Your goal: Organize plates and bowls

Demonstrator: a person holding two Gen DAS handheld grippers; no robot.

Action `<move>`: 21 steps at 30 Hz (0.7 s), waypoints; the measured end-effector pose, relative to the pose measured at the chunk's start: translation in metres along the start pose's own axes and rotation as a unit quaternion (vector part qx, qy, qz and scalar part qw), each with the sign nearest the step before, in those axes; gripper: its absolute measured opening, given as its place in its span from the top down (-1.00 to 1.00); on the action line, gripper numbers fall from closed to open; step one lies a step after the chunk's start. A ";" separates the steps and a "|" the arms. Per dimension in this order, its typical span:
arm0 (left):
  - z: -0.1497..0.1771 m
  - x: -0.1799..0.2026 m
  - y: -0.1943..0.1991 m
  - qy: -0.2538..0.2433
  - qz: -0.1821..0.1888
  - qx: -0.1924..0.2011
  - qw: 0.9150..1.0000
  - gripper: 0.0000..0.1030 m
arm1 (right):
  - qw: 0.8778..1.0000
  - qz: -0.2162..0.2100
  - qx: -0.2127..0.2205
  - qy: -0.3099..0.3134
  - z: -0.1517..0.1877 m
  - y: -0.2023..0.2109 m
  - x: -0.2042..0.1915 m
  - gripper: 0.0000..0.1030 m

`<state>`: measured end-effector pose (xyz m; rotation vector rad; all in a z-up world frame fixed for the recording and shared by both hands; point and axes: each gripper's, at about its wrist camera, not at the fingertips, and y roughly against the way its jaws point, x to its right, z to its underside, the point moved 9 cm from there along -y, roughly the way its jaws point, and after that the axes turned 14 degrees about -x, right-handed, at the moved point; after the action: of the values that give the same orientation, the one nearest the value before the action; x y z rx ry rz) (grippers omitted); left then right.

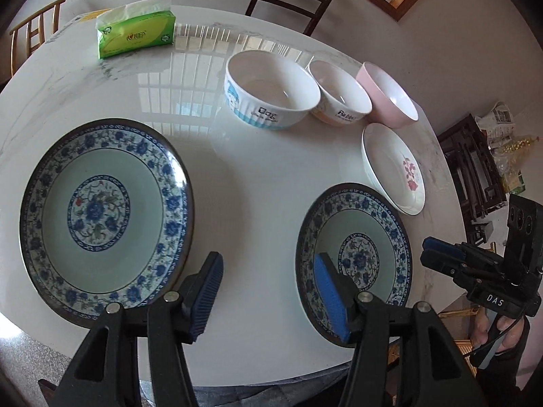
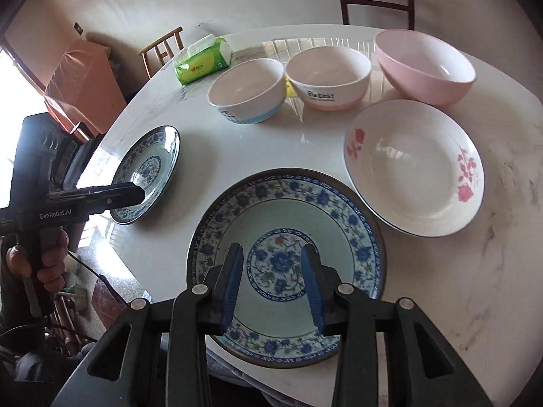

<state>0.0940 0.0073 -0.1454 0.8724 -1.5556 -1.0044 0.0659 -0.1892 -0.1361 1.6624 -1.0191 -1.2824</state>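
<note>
One table (image 1: 258,176) carries three plates, three bowls and one tissue pack (image 1: 135,30). Two blue plates (image 1: 105,217) (image 2: 285,264) fill the lower frames, the white plate (image 2: 414,166) at right. Bowls (image 2: 247,91) (image 2: 327,78) (image 2: 424,66) line the top. Left gripper (image 1: 268,291) and right gripper (image 2: 271,288) hang spread, empty. Only the right view shows an orange cover (image 2: 85,81).
</note>
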 end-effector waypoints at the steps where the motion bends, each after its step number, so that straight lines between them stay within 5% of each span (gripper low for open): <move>1: 0.000 0.006 -0.007 -0.002 0.004 -0.005 1.000 -0.11 | 1.000 -0.006 0.003 -0.018 0.004 0.002 0.013 0.33; 8: -0.001 0.020 -0.043 0.007 0.013 -0.030 0.999 -0.11 | 0.996 -0.033 -0.001 -0.089 0.022 -0.009 0.072 0.33; 21: 0.002 0.028 -0.075 0.013 0.025 -0.059 0.998 -0.09 | 0.993 -0.058 -0.007 -0.099 0.027 -0.037 0.085 0.49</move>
<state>0.0897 -0.0461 -0.2042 0.7591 -1.4737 -1.0344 0.0584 -0.2569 -0.2045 1.6274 -1.0378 -1.5515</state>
